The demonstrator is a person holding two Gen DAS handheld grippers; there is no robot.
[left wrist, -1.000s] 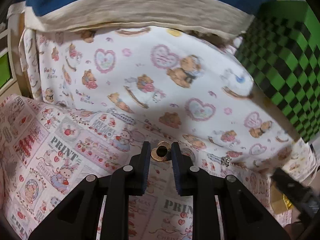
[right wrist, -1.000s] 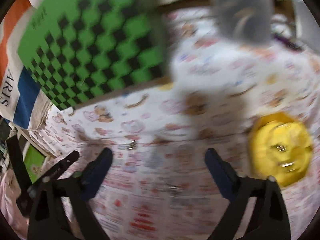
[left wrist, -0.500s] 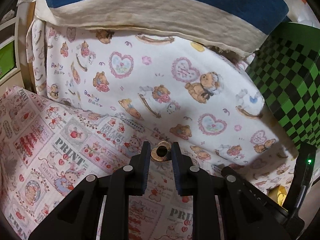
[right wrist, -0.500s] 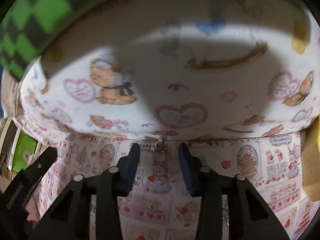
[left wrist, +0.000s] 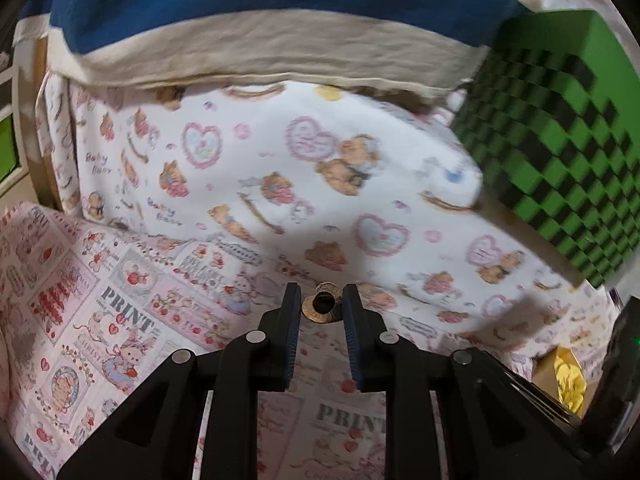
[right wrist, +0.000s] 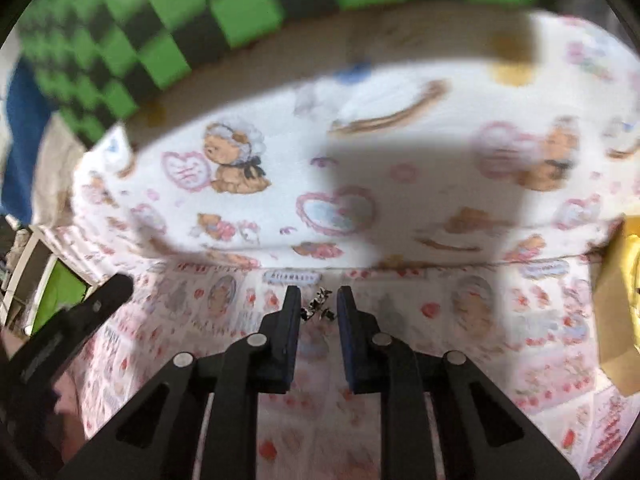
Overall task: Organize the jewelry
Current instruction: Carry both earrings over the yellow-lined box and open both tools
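Gold disc earring [left wrist: 321,307] sat between my left gripper [left wrist: 320,312] fingers, apparently pinched. Right gripper [right wrist: 318,308] fingers bracketed the small silver charm [right wrist: 318,307] above the printed cloth [right wrist: 460,340]; contact unclear. Both looked light, slippery, best squeezed across flat faces.

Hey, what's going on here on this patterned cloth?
A person is sorting jewelry with two hand-held tongs. The left tongs are closed on a round gold earring. The right tongs have a small silver piece between their fingertips. A yellow-lined box waits to the right.
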